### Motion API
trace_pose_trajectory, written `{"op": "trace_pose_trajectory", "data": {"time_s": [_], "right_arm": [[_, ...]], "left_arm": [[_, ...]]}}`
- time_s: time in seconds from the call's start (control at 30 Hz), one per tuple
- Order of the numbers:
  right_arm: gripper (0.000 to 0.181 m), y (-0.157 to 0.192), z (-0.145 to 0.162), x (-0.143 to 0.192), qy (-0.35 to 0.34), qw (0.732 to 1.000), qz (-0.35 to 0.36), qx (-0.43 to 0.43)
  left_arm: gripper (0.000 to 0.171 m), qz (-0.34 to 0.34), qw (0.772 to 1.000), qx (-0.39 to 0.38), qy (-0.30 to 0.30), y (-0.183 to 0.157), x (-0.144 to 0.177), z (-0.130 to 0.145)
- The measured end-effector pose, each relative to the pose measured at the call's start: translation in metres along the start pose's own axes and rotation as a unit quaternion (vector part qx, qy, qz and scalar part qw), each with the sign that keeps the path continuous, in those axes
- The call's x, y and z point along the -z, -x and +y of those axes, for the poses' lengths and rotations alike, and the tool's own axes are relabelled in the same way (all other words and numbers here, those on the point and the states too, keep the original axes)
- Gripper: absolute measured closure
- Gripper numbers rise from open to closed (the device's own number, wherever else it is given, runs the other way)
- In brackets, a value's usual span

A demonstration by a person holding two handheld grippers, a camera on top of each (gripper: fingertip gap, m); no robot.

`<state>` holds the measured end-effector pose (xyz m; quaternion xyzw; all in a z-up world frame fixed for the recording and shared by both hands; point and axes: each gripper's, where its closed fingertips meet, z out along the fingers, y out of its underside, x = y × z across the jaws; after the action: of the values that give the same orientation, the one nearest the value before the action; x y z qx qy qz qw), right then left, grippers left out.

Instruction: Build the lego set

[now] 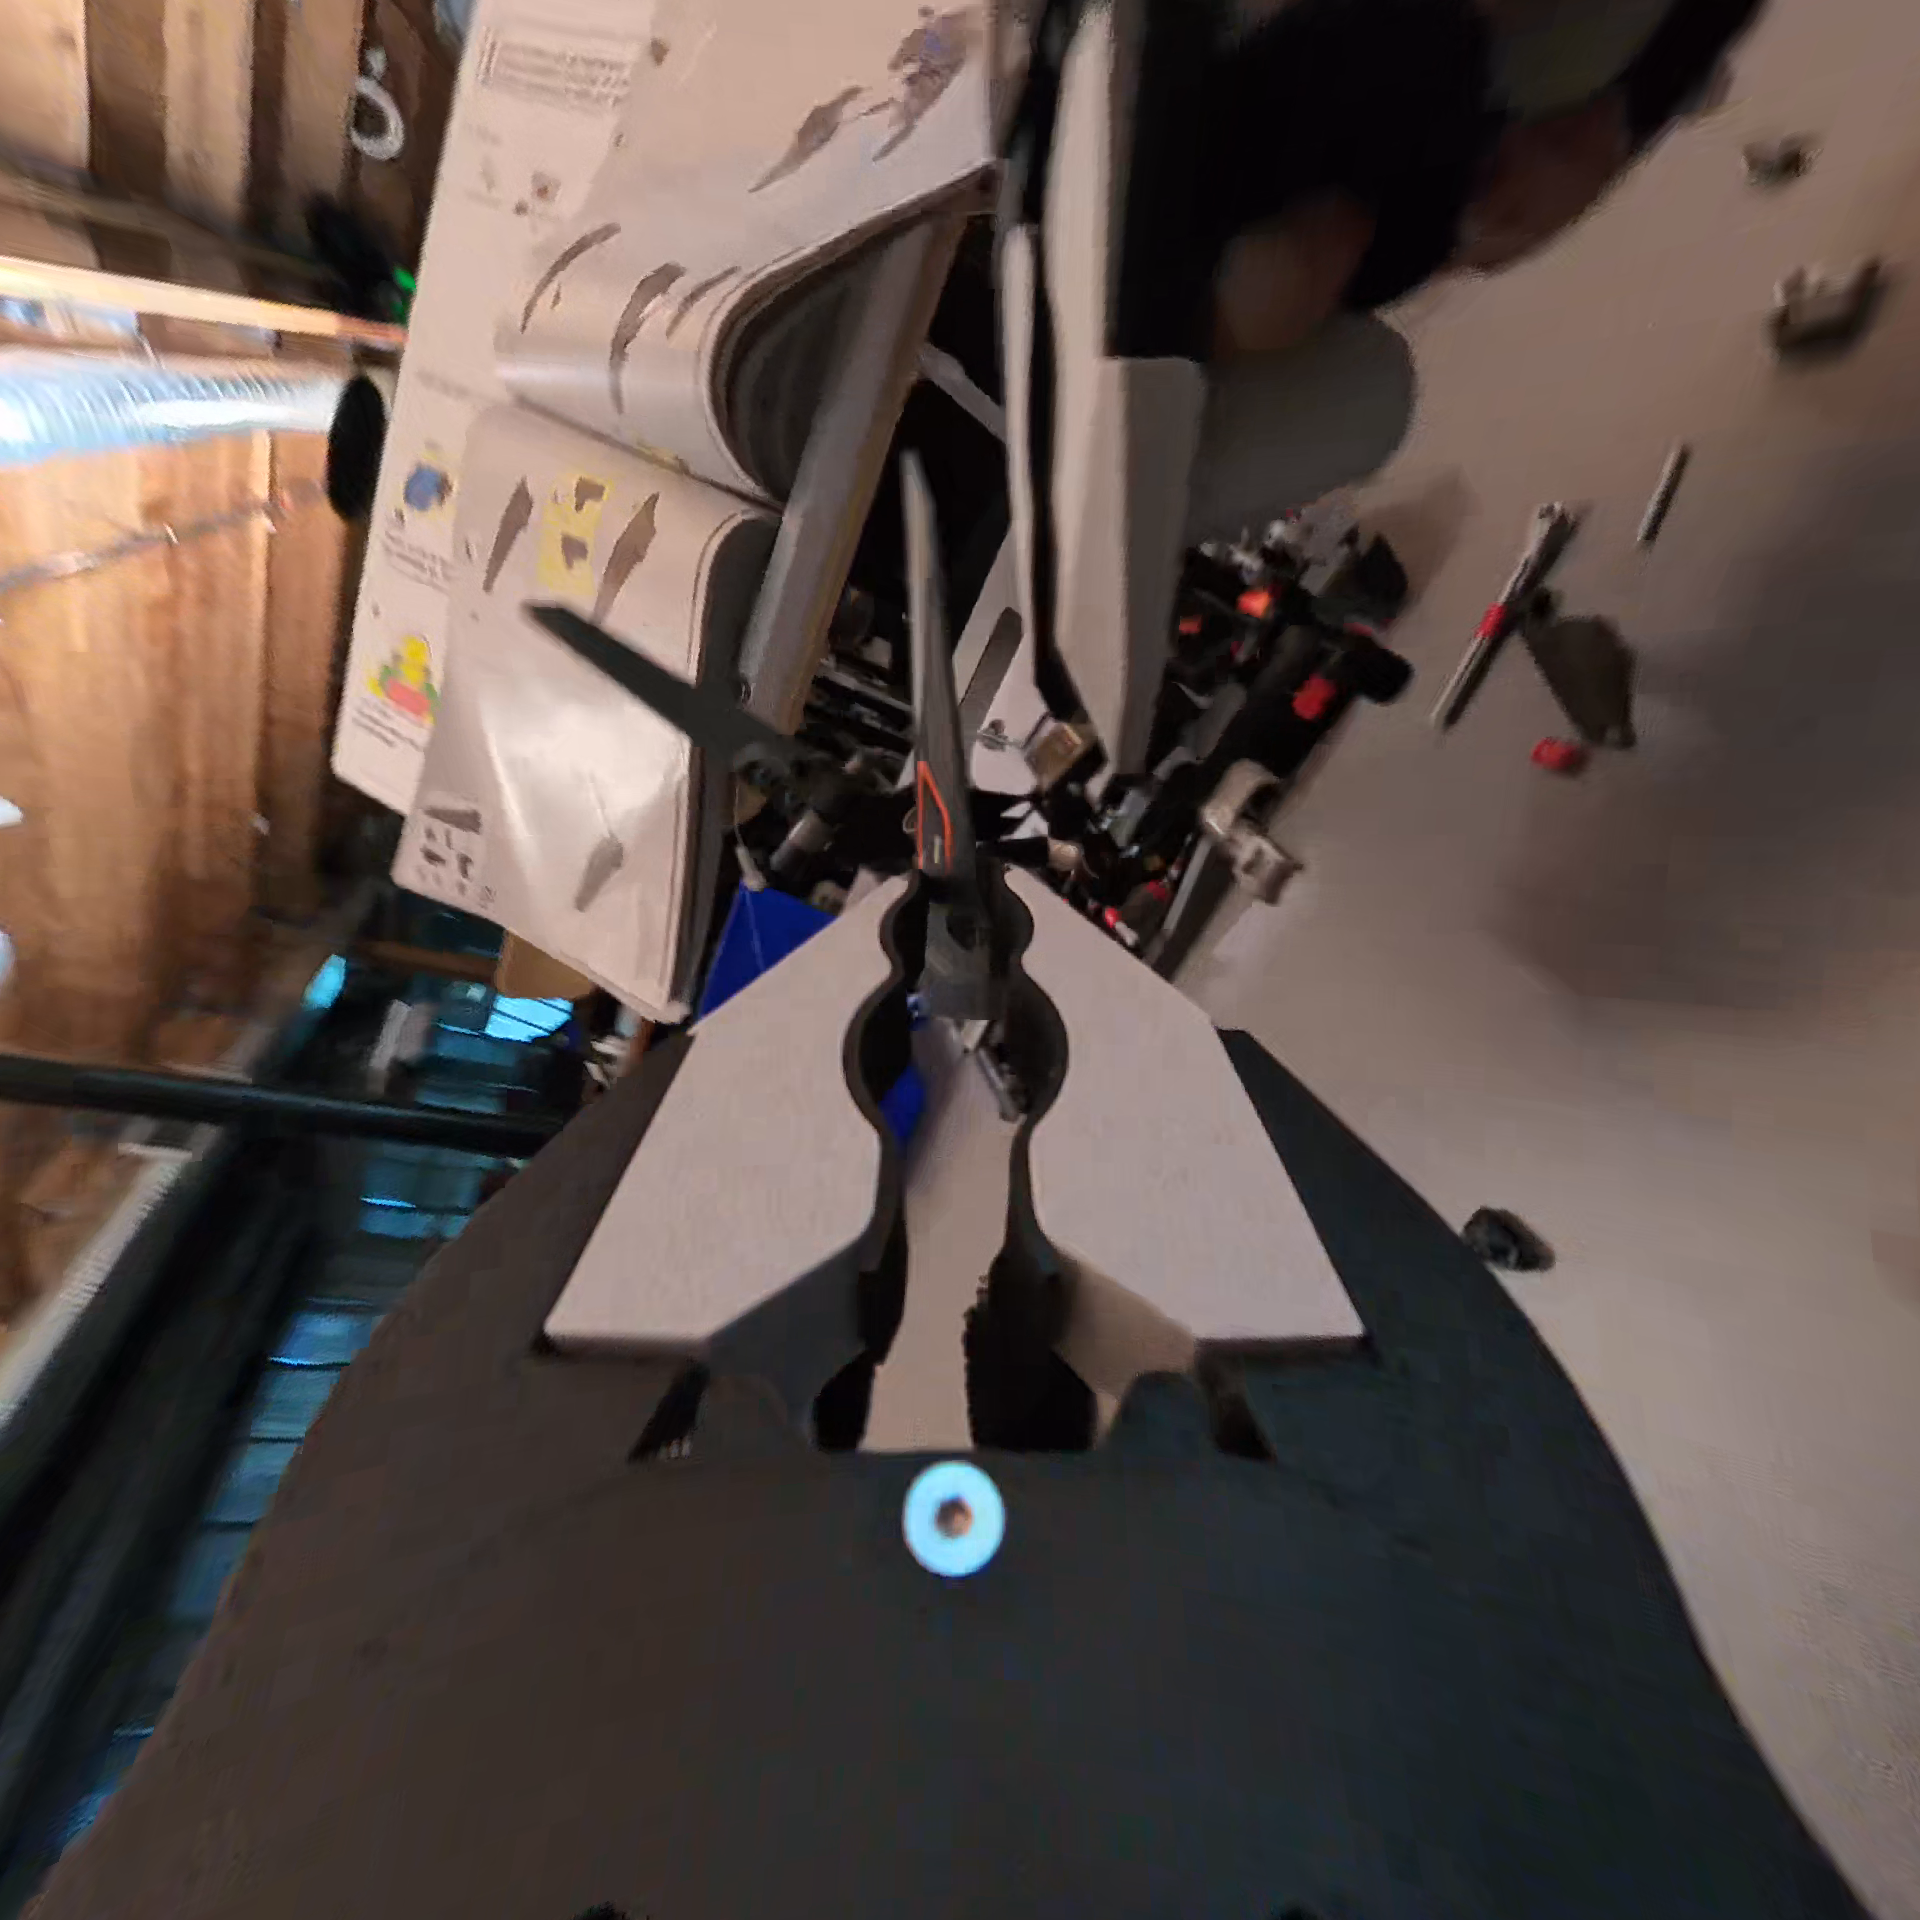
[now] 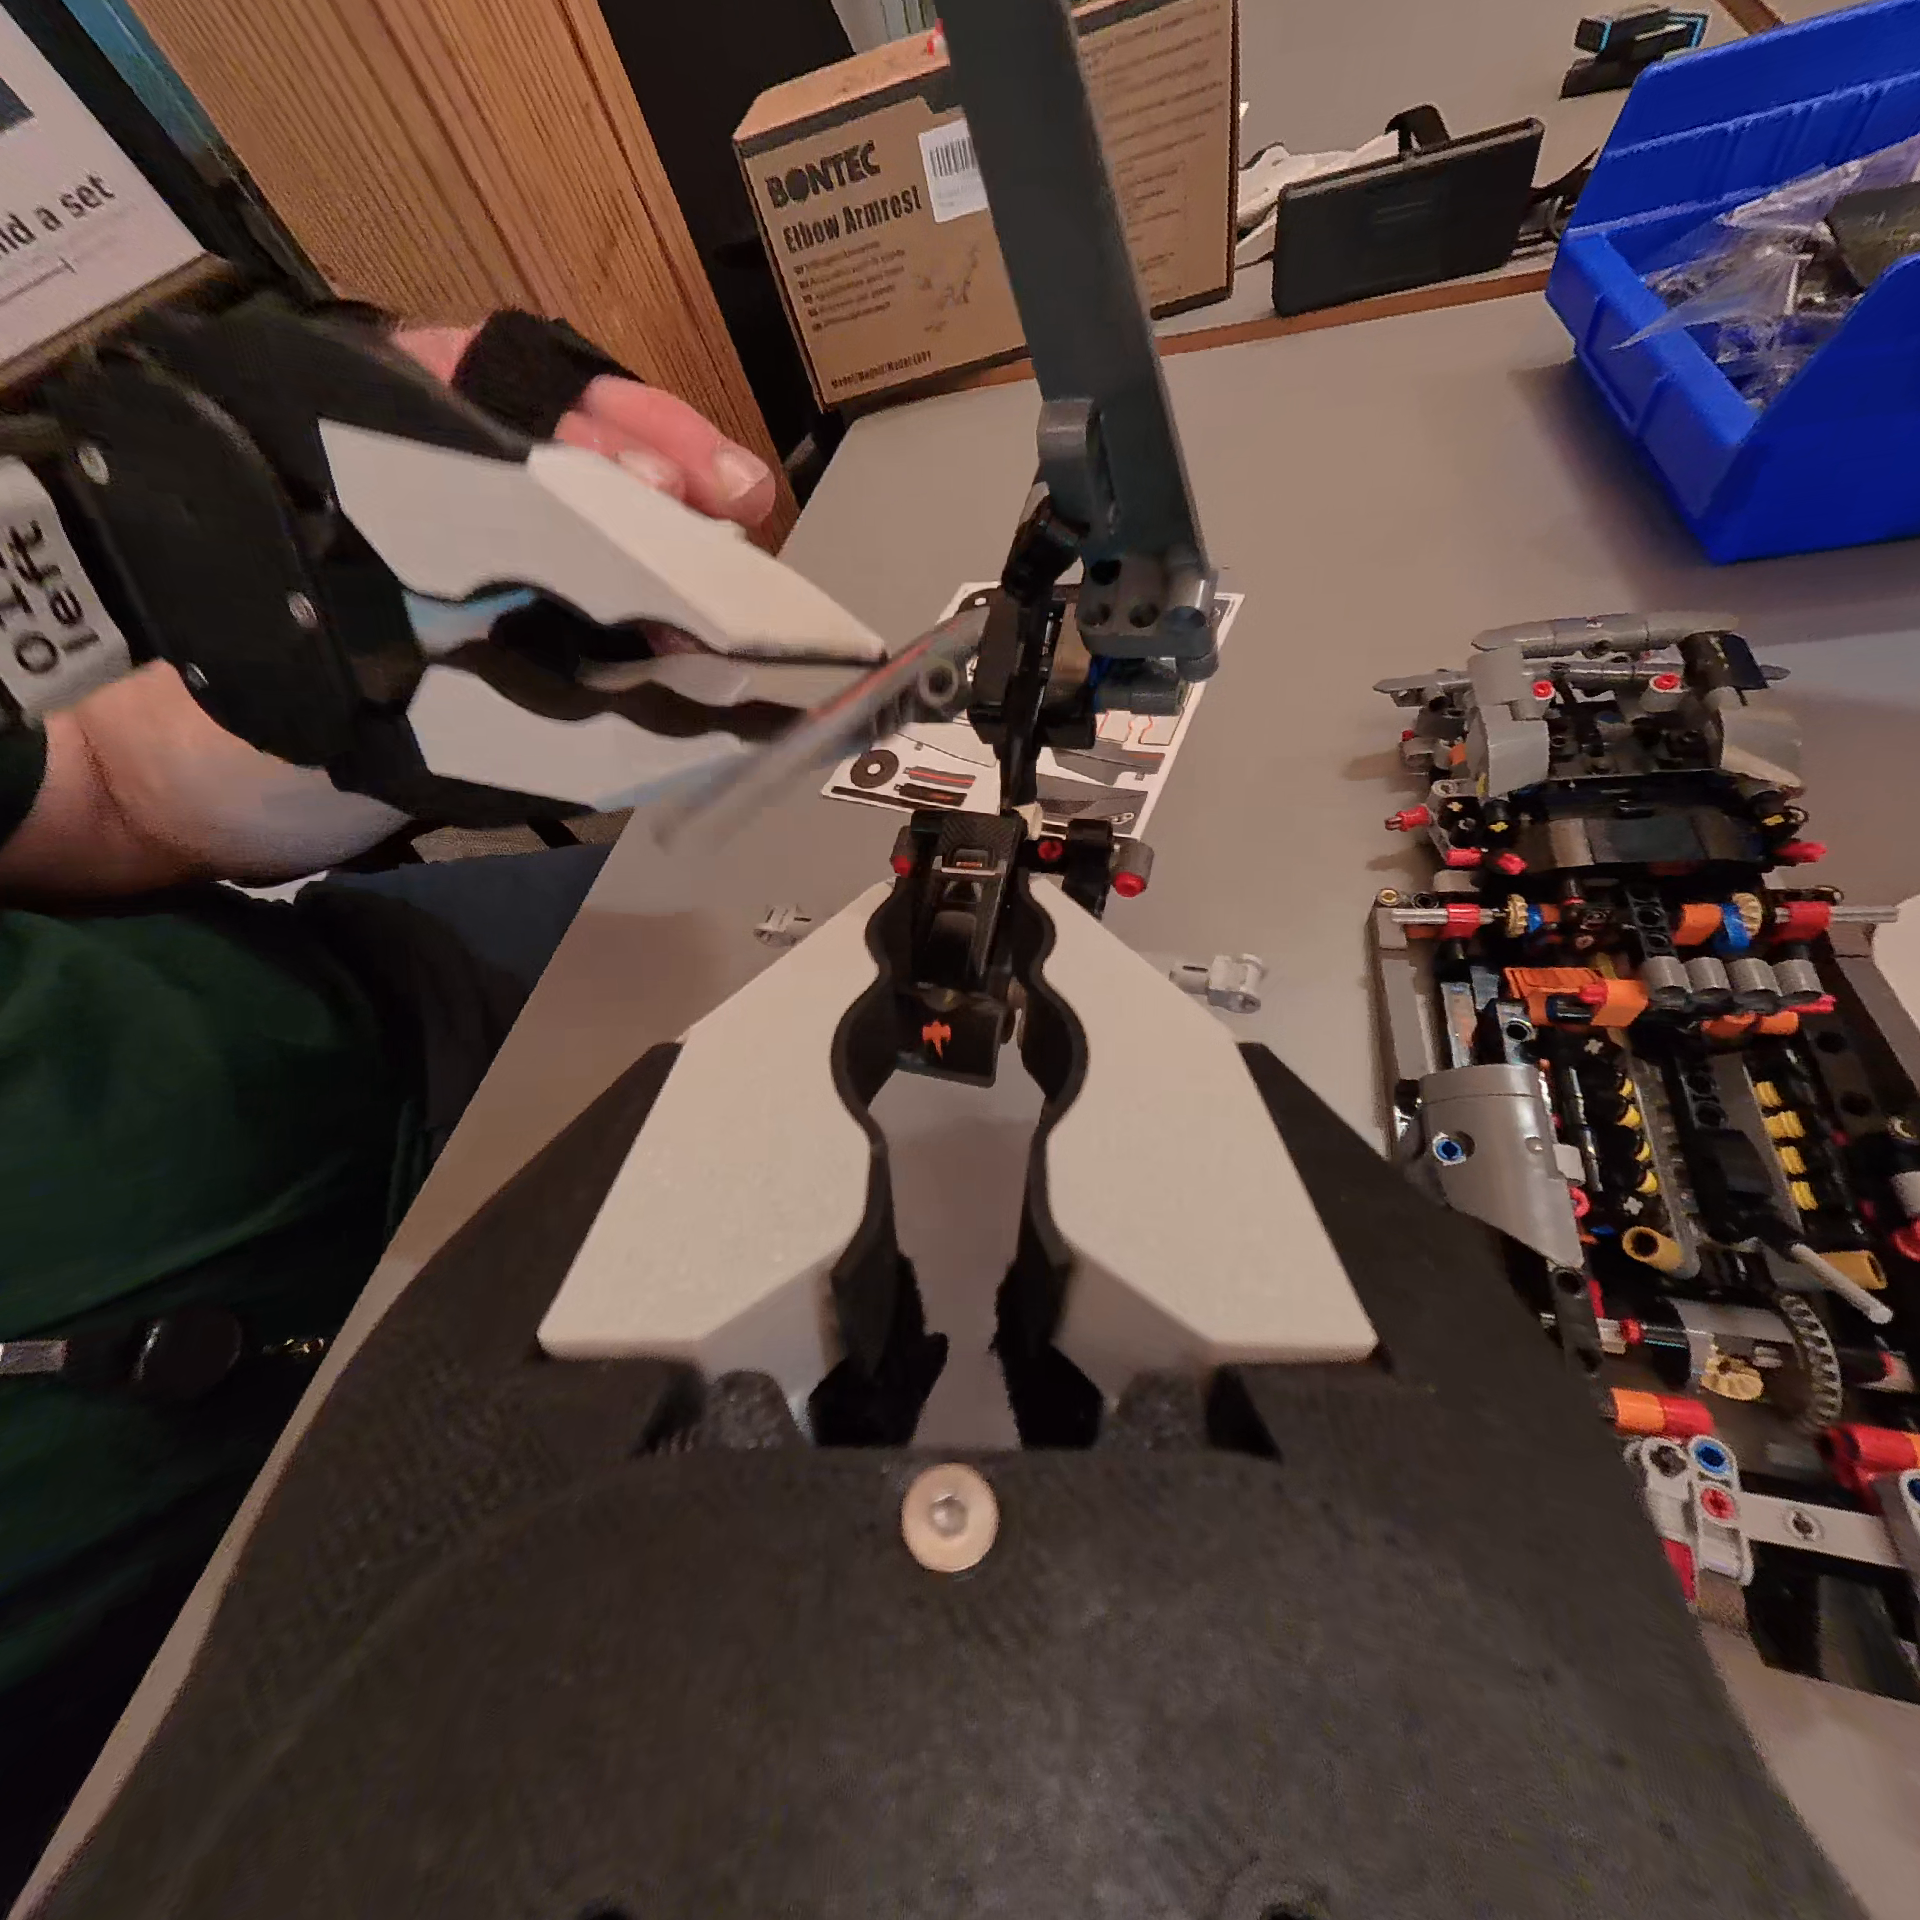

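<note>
My right gripper [image 2: 961, 914] is shut on a black Lego sub-assembly [image 2: 961, 966] with red pins, held above the grey table [image 2: 1351, 499]. A tall dark grey panel [image 2: 1081, 260] rises from that assembly. My left gripper [image 1: 956, 894] is shut on a long thin dark panel with an orange line [image 1: 940, 769]. In the right wrist view the left gripper [image 2: 873, 660] comes in from the left, and its panel [image 2: 821, 727] touches the sub-assembly's side. The right gripper's fingers [image 1: 1132, 540] show at the top of the left wrist view.
A large part-built Lego chassis [image 2: 1621, 1039] lies on the table at the right. A sticker sheet [image 2: 1122, 758] lies under the work. A blue parts bin [image 2: 1745, 416] and a cardboard box [image 2: 883, 249] stand behind. An open instruction book [image 1: 582, 416] stands propped. Small grey connectors [image 2: 1221, 977] lie loose. There is about 4 cm between the tips of the two grippers.
</note>
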<state>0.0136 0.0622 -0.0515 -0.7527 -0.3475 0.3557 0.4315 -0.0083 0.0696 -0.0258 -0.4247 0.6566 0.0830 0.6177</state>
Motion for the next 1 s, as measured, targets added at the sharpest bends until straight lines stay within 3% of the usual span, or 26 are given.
{"op": "trace_pose_trajectory", "data": {"time_s": [0.1,0.2,0.3,0.4,0.5,0.57,0.6,0.67,0.73,0.8,1.0], "right_arm": [[0.166,0.000,0.000,0.001,0.001,1.000,0.001,0.001],[0.166,0.002,-0.004,0.002,-0.009,1.000,0.001,0.007],[0.166,0.000,-0.008,0.004,-0.011,0.999,0.017,0.024],[0.166,0.000,-0.021,0.011,-0.045,0.997,0.040,0.055],[0.165,0.001,-0.036,0.018,-0.074,0.989,0.076,0.100],[0.166,0.005,-0.043,0.022,-0.079,0.982,0.102,0.140],[0.166,0.008,-0.047,0.023,-0.083,0.978,0.110,0.160],[0.166,0.014,-0.052,0.024,-0.085,0.968,0.130,0.198],[0.166,0.016,-0.055,0.024,-0.079,0.958,0.152,0.228],[0.166,0.020,-0.059,0.024,-0.081,0.952,0.164,0.247],[0.166,0.023,-0.063,0.027,-0.088,0.946,0.171,0.261]], "left_arm": [[0.162,0.001,0.996,-0.088,0.011,-0.009,0.000,0.001],[0.159,-0.002,0.995,-0.103,0.000,-0.007,0.003,0.000],[0.137,0.002,0.999,-0.010,-0.034,0.001,0.016,-0.007],[0.129,0.014,0.981,0.185,-0.050,0.017,0.025,-0.001],[0.126,0.091,0.903,0.413,-0.080,0.012,0.023,0.005],[0.128,0.160,0.817,0.537,-0.137,0.011,0.022,-0.005],[0.128,0.193,0.761,0.595,-0.171,0.015,0.023,-0.011],[0.126,0.235,0.671,0.669,-0.216,0.023,0.022,-0.016],[0.132,0.254,0.620,0.696,-0.257,0.033,0.024,-0.023],[0.147,0.272,0.592,0.702,-0.287,0.038,0.028,-0.029],[0.158,0.285,0.565,0.709,-0.310,0.042,0.030,-0.032]]}}
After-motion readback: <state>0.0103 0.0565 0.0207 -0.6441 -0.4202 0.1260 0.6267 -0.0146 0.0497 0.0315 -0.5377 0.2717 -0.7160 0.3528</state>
